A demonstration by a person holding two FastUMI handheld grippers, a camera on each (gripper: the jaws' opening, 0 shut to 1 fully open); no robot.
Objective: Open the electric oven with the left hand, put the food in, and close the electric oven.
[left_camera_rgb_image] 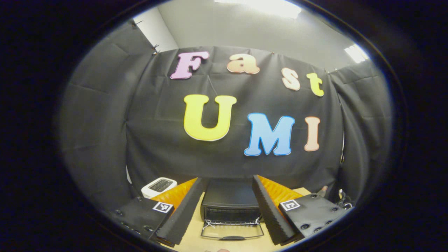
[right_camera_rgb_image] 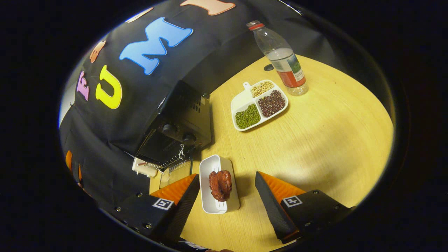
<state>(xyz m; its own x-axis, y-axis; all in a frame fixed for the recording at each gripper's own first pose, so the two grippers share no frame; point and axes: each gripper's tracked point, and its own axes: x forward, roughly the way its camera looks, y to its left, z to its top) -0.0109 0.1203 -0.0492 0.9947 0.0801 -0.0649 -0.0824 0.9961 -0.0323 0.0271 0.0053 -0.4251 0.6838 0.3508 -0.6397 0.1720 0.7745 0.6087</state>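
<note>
my left gripper (left_camera_rgb_image: 227,210) hangs spread, facing the electric oven (left_camera_rgb_image: 231,203) with its glass door down. my right gripper (right_camera_rgb_image: 227,196), fingers released, straddles the white tray (right_camera_rgb_image: 210,171) of glazed meat (right_camera_rgb_image: 220,184) on the worktop (right_camera_rgb_image: 315,140); i'd pinch the stiff, light, slick rim, since the meat looks sticky

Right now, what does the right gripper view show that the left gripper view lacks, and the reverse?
Right gripper view: a white tray with a reddish-brown piece of food between the open right hand-held gripper, a divided dish of beans and a water bottle. Left gripper view: a white toaster beside the open left hand-held gripper. Both: the black electric oven with its door down, on the wooden table.
</note>
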